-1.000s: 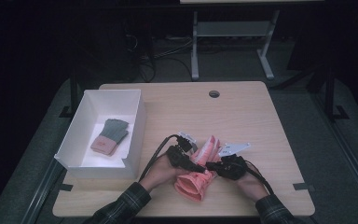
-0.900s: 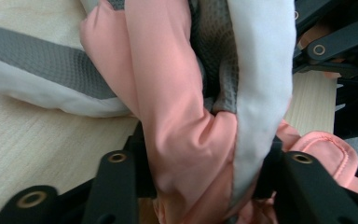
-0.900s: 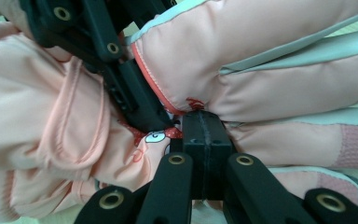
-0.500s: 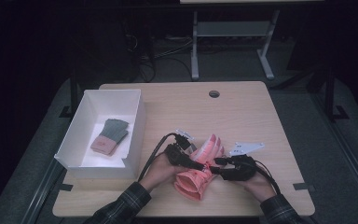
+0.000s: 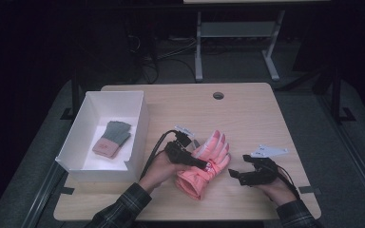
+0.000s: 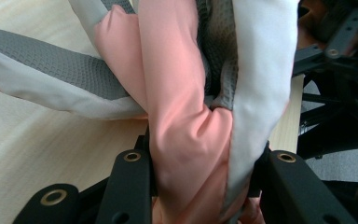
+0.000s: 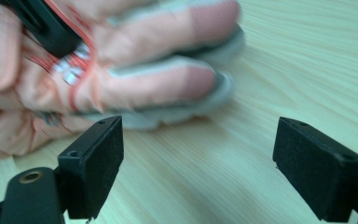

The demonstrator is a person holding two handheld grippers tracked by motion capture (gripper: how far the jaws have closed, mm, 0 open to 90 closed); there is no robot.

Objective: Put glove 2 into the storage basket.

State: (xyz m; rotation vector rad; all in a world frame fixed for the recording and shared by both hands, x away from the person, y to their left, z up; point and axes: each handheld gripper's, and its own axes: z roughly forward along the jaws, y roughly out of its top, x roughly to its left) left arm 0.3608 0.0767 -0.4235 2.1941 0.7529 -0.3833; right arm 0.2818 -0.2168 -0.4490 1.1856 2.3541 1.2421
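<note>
**Right gripper let go of the glove; left one kept its hold**

Right gripper (image 5: 234,175) had backed off to the lower right of the high view, jaws wide apart with nothing but bare wood between them. A second ago it sat right against the pink glove (image 5: 204,164); now there was a clear gap between the two. In the right gripper view the glove's fingers lay just ahead, upper left of frame, flat on the wood.

Left gripper (image 5: 203,164) was clamped on the glove, and the left gripper view showed pink and grey fabric bunched tight between its jaws. The glove sat at lower centre of the high view on the table (image 5: 266,114), fingers pointing to the upper right and spread flatter than they were a second ago.

White box (image 5: 140,118) stood at left, just beside the left hand, with a grey and pink glove (image 5: 111,138) already lying inside.

My read: handover to the left side was done, so the next step was probably carrying this glove into the box alongside the other one.
</note>
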